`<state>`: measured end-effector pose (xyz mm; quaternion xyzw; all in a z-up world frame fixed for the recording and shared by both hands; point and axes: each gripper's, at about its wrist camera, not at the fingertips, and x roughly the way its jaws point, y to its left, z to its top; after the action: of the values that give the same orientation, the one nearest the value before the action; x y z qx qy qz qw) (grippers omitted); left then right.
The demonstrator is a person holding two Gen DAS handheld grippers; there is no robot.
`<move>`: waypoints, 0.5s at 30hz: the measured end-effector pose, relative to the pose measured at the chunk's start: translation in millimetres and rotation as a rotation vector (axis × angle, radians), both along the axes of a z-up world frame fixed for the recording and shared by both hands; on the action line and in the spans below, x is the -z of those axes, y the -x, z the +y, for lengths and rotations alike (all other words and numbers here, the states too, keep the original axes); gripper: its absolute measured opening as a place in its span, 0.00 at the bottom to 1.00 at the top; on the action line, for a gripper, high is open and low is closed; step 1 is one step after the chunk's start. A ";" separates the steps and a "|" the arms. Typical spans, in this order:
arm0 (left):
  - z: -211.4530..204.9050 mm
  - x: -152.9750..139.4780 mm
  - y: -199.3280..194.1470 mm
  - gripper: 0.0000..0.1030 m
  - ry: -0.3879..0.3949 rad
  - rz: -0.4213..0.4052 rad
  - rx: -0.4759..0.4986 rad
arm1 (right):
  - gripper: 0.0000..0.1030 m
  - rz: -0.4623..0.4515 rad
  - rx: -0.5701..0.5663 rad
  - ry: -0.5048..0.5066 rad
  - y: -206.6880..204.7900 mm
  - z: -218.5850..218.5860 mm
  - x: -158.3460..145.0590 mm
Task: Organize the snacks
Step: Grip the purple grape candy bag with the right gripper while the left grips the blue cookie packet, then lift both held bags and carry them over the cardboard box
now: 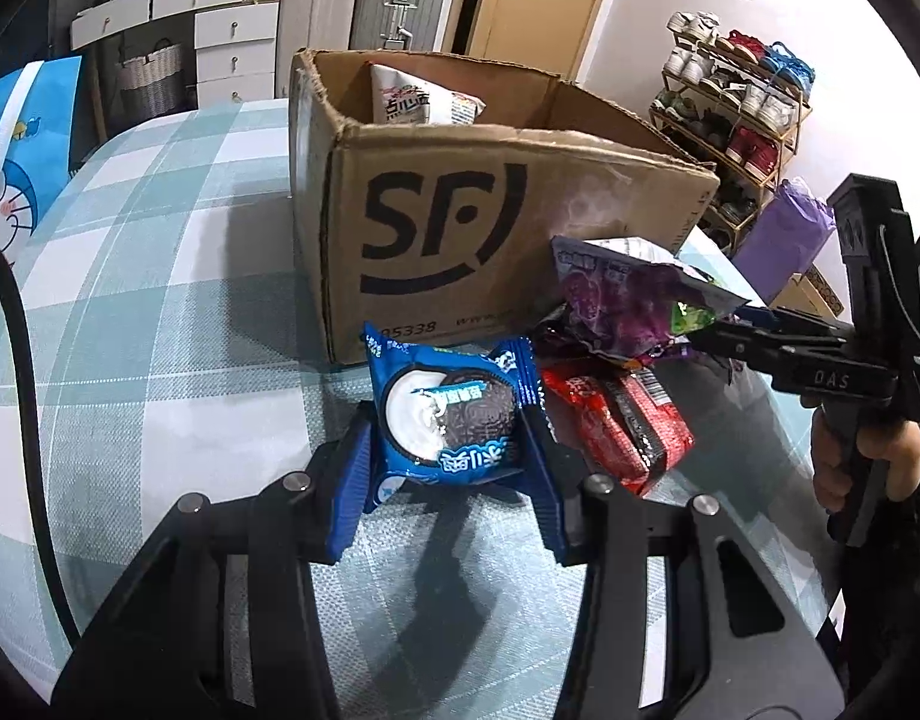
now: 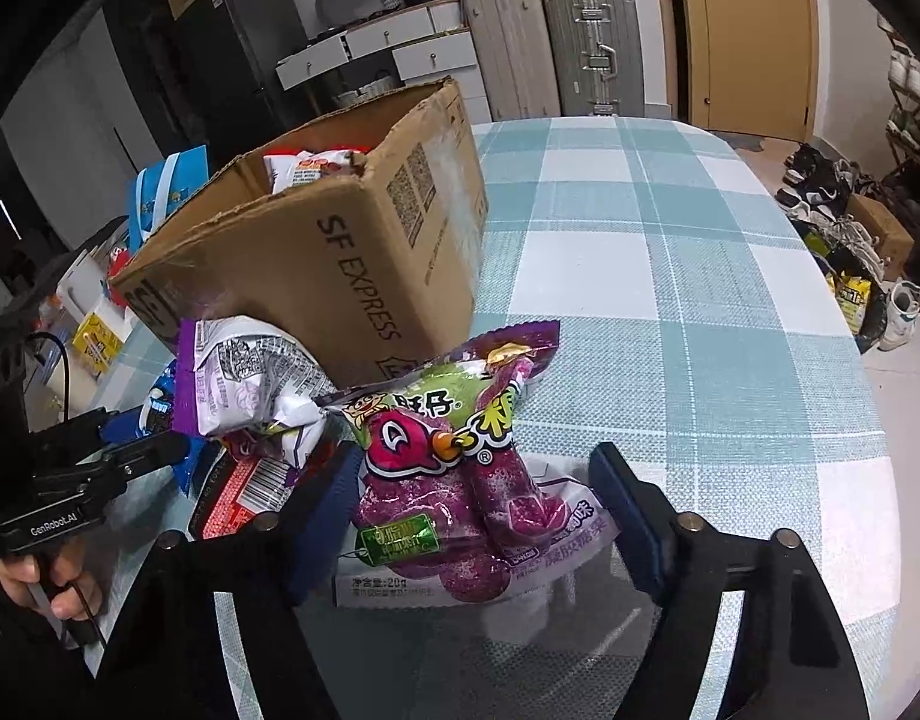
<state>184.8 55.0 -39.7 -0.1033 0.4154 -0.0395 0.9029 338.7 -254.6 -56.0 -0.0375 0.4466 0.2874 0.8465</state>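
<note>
An open SF cardboard box (image 1: 460, 204) stands on the checked table; it also shows in the right wrist view (image 2: 339, 252) with snack packs inside (image 1: 423, 99). My left gripper (image 1: 450, 468) is shut on a blue Oreo pack (image 1: 453, 420) just in front of the box. A red snack pack (image 1: 622, 426) lies to its right. My right gripper (image 2: 478, 516) sits around a purple QQ gummy pack (image 2: 460, 480), fingers wide, not pinching it. A second purple-and-white pack (image 2: 249, 384) lies to the left of it against the box.
A blue Doraemon bag (image 1: 21, 168) stands at the table's left. The checked tablecloth (image 2: 700, 300) extends to the right of the box. A shoe rack (image 1: 736, 102), suitcases and drawers stand beyond the table.
</note>
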 end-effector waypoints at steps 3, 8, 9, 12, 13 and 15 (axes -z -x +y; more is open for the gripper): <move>-1.7 -1.6 2.5 0.42 0.001 -0.004 0.003 | 0.66 0.001 -0.009 -0.022 -0.1 -1.5 -2.7; -2.4 -5.1 5.2 0.42 0.007 -0.012 0.009 | 0.53 -0.030 -0.039 -0.022 4.3 -0.9 -8.7; -2.3 -5.8 5.6 0.42 0.006 -0.014 0.010 | 0.51 -0.033 -0.040 -0.020 5.4 -0.7 -9.9; -2.9 -9.0 7.4 0.42 0.005 -0.025 0.008 | 0.49 -0.040 -0.040 -0.025 6.8 -2.1 -13.3; -4.4 -10.1 8.5 0.42 0.005 -0.027 0.010 | 0.49 -0.043 -0.041 -0.023 6.9 -2.5 -14.3; -6.5 -13.5 11.0 0.42 0.002 -0.037 0.015 | 0.49 -0.054 -0.038 -0.029 7.7 -4.6 -18.0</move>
<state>173.7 48.5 -26.2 -0.1001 0.3992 -0.0485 0.9101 331.0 -259.2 -38.0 -0.0416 0.4186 0.3086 0.8531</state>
